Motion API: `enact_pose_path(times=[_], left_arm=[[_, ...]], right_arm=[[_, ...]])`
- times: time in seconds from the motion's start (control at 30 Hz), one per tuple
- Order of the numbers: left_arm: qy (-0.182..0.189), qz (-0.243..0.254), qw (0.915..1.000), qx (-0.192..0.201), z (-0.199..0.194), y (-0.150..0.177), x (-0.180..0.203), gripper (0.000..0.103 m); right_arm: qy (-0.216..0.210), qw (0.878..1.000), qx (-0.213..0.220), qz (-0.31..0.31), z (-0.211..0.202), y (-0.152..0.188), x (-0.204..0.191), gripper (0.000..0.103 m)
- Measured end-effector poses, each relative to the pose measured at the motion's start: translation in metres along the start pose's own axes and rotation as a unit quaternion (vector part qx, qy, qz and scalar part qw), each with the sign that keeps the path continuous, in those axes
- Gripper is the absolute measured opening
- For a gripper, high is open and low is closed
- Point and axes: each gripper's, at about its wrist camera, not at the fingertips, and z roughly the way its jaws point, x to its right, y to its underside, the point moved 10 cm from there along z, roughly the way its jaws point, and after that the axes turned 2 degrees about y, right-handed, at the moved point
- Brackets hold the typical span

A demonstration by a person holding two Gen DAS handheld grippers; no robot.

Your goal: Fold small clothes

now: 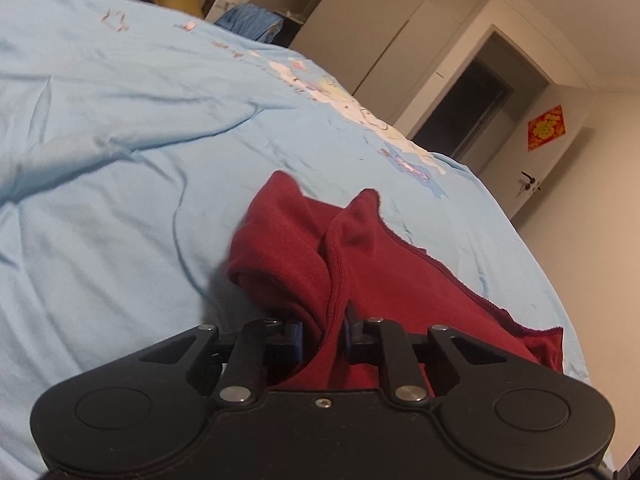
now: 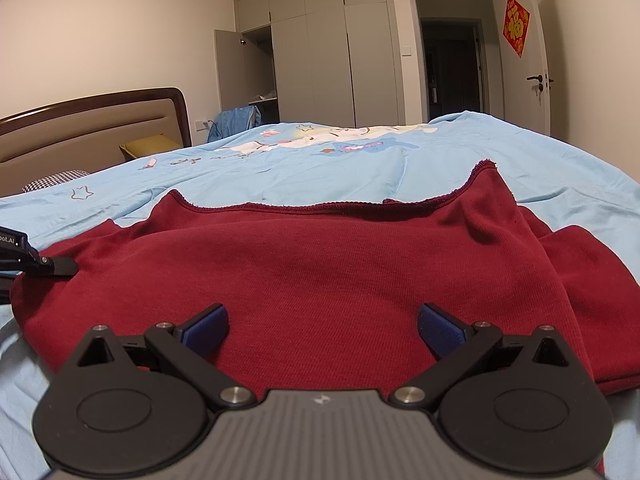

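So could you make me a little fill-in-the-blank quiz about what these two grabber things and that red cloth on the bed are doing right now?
1. The left gripper is shut on a bunched fold of the ____ garment.
2. The right gripper hovers over the garment with its jaws ____.
3. The garment lies on a light ____ bedsheet.
4. On the door hangs a red and ____ decoration.

Missing words: red; open; blue; gold
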Motion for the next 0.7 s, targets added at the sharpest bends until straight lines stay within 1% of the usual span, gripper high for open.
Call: enact_pose_path(times=[0.1, 0.17, 0.23, 0.3, 0.4, 0.5, 0.57, 0.63, 0.7], left_arm=[[0.008, 0.038, 0.9992, 0.010, -0.003, -0.008, 0.017, 0.017], [0.019, 0.068, 0.9973, 0.016, -0.005, -0.016, 0.034, 0.016], [0.030, 0.105, 0.9938, 0.023, -0.007, -0.023, 0.056, 0.016], [0.052, 0.146, 0.9874, 0.028, -0.008, -0.028, 0.084, 0.016], [0.090, 0.207, 0.9737, 0.028, -0.010, -0.026, 0.129, 0.016], [0.139, 0.254, 0.9570, 0.018, -0.011, -0.012, 0.179, 0.016], [0.172, 0.285, 0.9431, 0.006, -0.013, 0.006, 0.210, 0.016], [0.199, 0.319, 0.9265, -0.013, -0.013, 0.035, 0.238, 0.016], [0.216, 0.353, 0.9100, -0.032, -0.012, 0.064, 0.257, 0.016]], right_arm=[[-0.003, 1.000, 0.000, 0.004, -0.001, -0.001, 0.001, 0.103], [-0.010, 1.000, 0.003, 0.018, -0.004, -0.003, 0.004, 0.103], [-0.016, 0.999, 0.011, 0.048, -0.012, -0.009, 0.012, 0.103], [-0.015, 0.996, 0.018, 0.080, -0.025, -0.014, 0.025, 0.103], [0.017, 0.994, 0.037, 0.103, -0.053, -0.021, 0.049, 0.103], [0.042, 0.992, 0.060, 0.106, -0.086, -0.027, 0.074, 0.103], [0.066, 0.989, 0.071, 0.111, -0.108, -0.028, 0.094, 0.103], [0.092, 0.985, 0.077, 0.122, -0.127, -0.025, 0.115, 0.103], [0.107, 0.982, 0.074, 0.138, -0.138, -0.018, 0.133, 0.103]])
